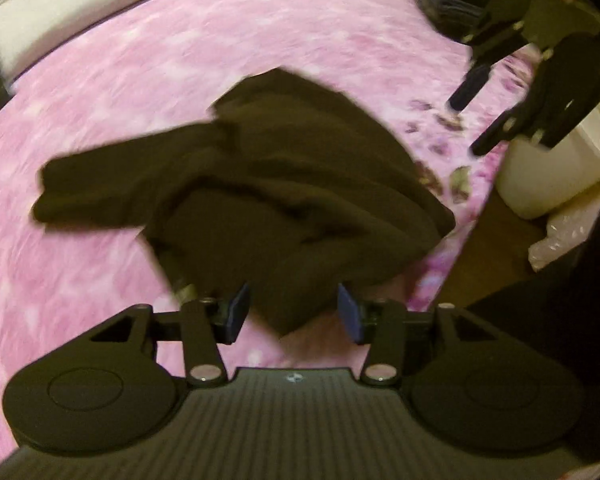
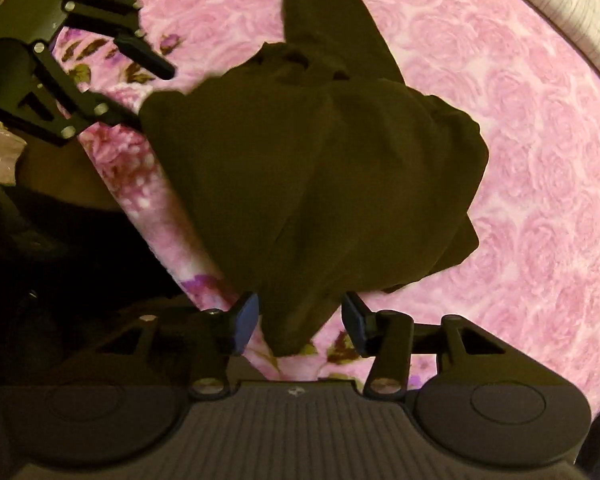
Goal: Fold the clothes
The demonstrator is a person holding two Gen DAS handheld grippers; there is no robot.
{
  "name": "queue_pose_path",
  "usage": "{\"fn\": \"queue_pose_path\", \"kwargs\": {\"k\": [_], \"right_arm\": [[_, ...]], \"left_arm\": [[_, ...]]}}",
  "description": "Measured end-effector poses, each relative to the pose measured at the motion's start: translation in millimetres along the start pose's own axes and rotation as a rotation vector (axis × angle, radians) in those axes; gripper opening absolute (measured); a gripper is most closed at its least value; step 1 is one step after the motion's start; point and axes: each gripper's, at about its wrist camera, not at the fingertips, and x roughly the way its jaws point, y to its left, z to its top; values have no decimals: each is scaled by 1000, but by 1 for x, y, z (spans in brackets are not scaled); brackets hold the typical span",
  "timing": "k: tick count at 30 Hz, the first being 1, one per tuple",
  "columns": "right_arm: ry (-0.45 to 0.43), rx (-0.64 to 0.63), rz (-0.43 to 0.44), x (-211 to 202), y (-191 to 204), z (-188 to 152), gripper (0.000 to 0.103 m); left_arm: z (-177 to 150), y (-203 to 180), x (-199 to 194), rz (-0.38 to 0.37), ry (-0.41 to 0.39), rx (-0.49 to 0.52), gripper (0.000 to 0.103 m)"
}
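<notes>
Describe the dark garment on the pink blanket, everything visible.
The dark garment is dark brown, soft-looking, matte cloth, lying crumpled and unfolded on the pink rose-patterned blanket. One long sleeve-like part stretches away from the heap. A corner lies between the open fingers of each hand-held gripper, left and right; neither clamps it.

Black ribbed gripper bodies, blue-padded jaws, silver screws.

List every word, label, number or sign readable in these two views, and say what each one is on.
No readable words or numbers in either view.
Left gripper body: a small round emblem, no letters legible.
Right gripper body: the same small emblem, too small to read.
Dark garment and pink bedspread: no labels visible.
</notes>
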Motion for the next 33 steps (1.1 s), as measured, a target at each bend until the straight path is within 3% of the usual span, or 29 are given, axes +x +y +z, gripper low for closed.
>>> {"fn": "queue_pose_path", "kwargs": {"k": [2,4,5,6,8,13,15,22,23,25,26,27,28,33], "right_arm": [[-40,28,7,3,-3,26,52],[-78,35,-10,6,-9,50,67],[-94,24,-33,9,-10,61,79],[-109,13,-57,13,-12,72,82],[-121,-21,-100,25,-15,92,82],[-149,-47,-84,62,-18,139,82],[-147,-122,-77,82,-9,157,82],[-3,-756,-4,147,63,145,82],[27,-834,5,152,71,139,80],[79,-881,-9,162,78,135,63],[75,-844,-30,157,71,132,38],[67,-799,-52,149,64,129,4],[59,-755,-75,142,57,126,0],[20,-532,-184,105,19,111,0]], "left_arm": [[-10,23,-7,30,11,-55,45],[-16,44,-14,53,14,-117,48],[-19,55,-12,59,13,-131,51],[-19,60,-11,63,9,-141,52],[-20,70,-10,70,2,-160,54],[-18,94,12,82,1,-141,56],[-20,105,18,87,-2,-118,56],[-30,134,27,83,12,-60,57],[-30,137,29,84,14,-46,57],[-28,143,32,88,15,-10,57],[-26,146,34,91,14,13,57],[-23,149,36,94,13,35,57],[-19,152,37,101,8,70,58],[8,168,50,128,-15,244,64]]}}
